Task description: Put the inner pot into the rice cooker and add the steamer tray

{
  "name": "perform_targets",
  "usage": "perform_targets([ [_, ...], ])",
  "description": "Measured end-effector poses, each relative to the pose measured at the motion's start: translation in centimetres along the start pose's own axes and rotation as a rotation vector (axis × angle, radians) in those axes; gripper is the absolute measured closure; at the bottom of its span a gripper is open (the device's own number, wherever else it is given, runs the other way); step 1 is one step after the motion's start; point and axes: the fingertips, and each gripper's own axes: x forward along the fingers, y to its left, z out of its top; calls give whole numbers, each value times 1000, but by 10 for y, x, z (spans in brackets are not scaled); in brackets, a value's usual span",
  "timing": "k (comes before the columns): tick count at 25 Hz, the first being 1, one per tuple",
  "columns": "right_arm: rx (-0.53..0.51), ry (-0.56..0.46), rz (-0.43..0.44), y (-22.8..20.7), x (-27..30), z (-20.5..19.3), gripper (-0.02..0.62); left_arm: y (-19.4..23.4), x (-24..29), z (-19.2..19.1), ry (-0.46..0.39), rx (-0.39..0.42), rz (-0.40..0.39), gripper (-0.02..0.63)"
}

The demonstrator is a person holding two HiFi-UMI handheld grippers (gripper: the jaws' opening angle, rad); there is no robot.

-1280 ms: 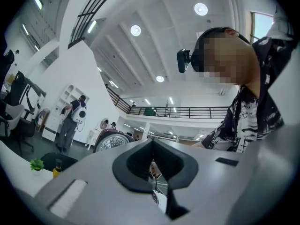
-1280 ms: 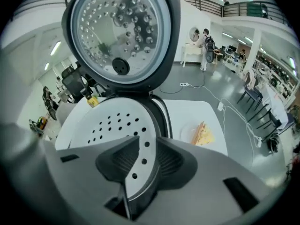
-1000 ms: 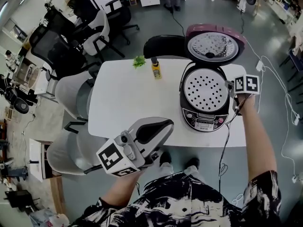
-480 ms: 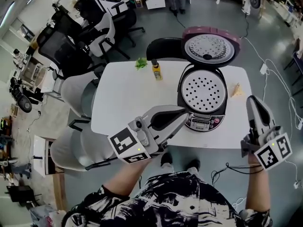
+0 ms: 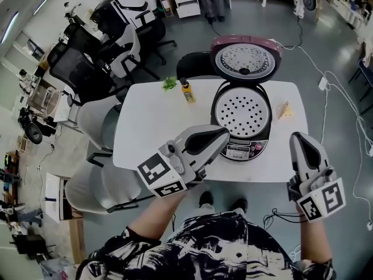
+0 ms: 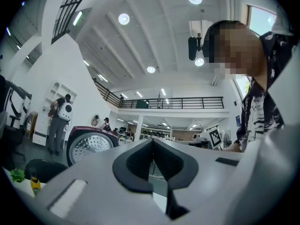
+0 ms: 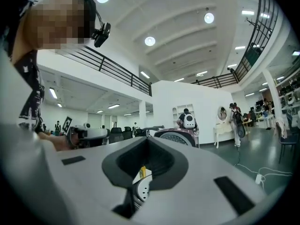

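Two tongs, left (image 5: 224,134), right (image 5: 298,137), pressed together (right just closed) | one rice cooker (image 5: 239,151) | one steamer tray (image 5: 240,111) inside

You're in a big open-plan lab/office hall. What shows it: a white table (image 5: 151,127) on a polished grey floor (image 5: 332,51), black office chairs (image 5: 78,69) clustered far left, grey chairs (image 5: 96,118) at the table's left edge, and cables (image 5: 322,83) trailing over the floor on the right. Gripper views give a high white ceiling with round lights (image 6: 123,18), a railed mezzanine (image 6: 173,102), white shelving (image 6: 54,91) and a person with a backpack (image 6: 58,121) by the far wall.
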Motion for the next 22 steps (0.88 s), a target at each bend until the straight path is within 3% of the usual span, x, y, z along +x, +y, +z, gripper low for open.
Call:
perform_targets([
  [7, -104, -40, 21, 11, 16, 11, 595, 1, -2, 0, -5, 5, 28, 601],
  [22, -46, 0, 43, 22, 35, -6, 597, 16, -15, -8, 28, 16, 102, 601],
])
